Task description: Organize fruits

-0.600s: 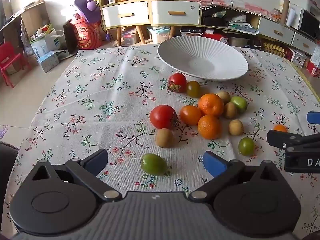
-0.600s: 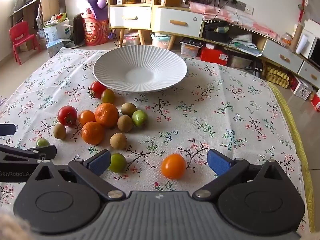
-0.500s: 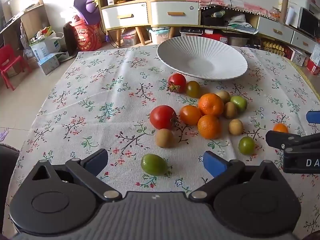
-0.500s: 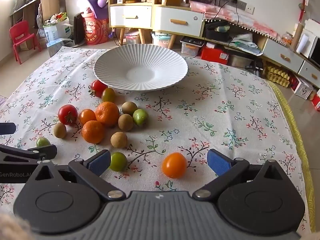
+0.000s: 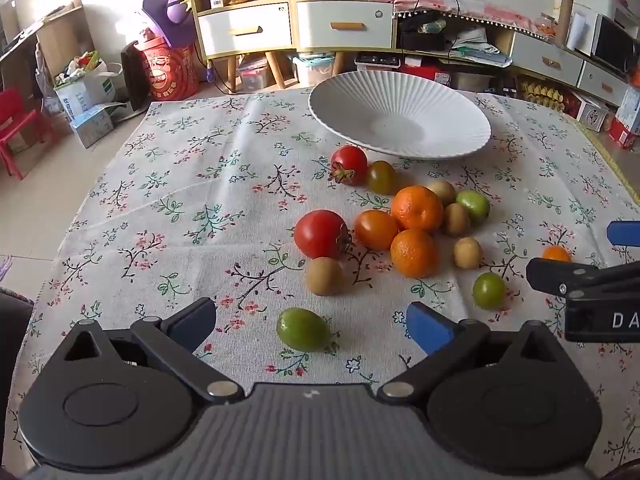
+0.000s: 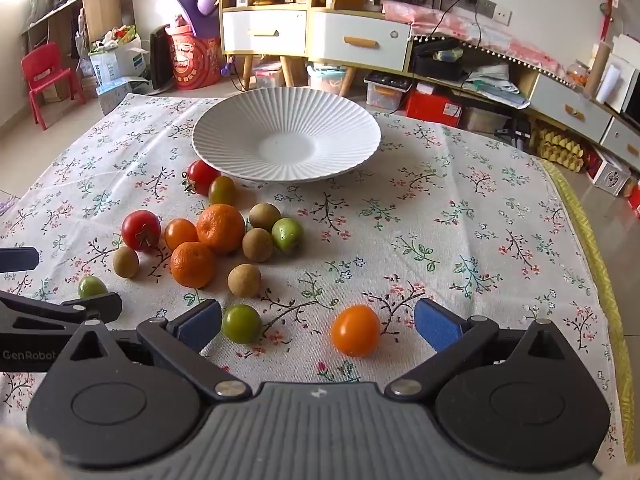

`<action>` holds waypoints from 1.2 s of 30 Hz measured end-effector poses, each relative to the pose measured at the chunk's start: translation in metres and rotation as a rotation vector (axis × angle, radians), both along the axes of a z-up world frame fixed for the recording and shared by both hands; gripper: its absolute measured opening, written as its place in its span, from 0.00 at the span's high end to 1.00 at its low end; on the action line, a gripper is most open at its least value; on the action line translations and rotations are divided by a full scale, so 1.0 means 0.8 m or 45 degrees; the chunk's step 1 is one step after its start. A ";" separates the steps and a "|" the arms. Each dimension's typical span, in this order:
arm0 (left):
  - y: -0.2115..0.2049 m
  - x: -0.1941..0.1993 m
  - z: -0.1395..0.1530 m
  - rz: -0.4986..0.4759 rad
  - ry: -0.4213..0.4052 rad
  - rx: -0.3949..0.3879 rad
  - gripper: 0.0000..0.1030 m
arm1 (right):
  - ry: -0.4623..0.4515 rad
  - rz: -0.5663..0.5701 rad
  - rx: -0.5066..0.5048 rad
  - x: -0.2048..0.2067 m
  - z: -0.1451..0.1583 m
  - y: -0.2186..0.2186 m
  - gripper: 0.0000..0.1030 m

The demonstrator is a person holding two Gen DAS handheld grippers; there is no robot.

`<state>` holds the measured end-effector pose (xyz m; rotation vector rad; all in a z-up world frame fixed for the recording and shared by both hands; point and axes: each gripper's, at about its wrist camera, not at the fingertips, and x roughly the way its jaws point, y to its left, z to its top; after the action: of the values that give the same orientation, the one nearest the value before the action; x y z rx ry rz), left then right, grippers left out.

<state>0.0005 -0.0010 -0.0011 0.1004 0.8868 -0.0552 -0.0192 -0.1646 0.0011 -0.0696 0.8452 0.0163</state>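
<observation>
Both grippers gape wide, empty: left gripper [image 5: 312, 322] above an oval green fruit [image 5: 303, 329] lying long-axis three-to-nine o'clock; right gripper [image 6: 318, 322] over a round orange tomato [image 6: 355, 330].

Fruit crowds the table's [image 5: 168, 184] middle below the white plate [image 6: 224, 136], blocking passage there. The left edge and right edge lie bare and open. Near the front edge, a green fruit [image 5: 303, 329] and an orange tomato [image 6: 355, 330] stand apart.

Sunlit room; white-drawered cabinet [image 6: 312, 36]; red chair [image 6: 42, 76]; tiled floor [image 6: 24, 140].
</observation>
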 end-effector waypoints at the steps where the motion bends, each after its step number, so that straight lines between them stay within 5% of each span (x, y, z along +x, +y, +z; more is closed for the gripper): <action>1: 0.000 0.001 0.000 0.000 0.004 -0.003 0.05 | 0.001 -0.001 0.005 0.000 0.001 -0.001 0.00; 36: 0.004 0.003 0.002 -0.003 0.014 -0.043 0.05 | 0.035 -0.012 0.054 0.003 0.003 -0.010 0.00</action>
<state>0.0033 0.0018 0.0002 0.0697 0.8967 -0.0731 -0.0165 -0.1723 0.0033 -0.0260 0.8721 0.0263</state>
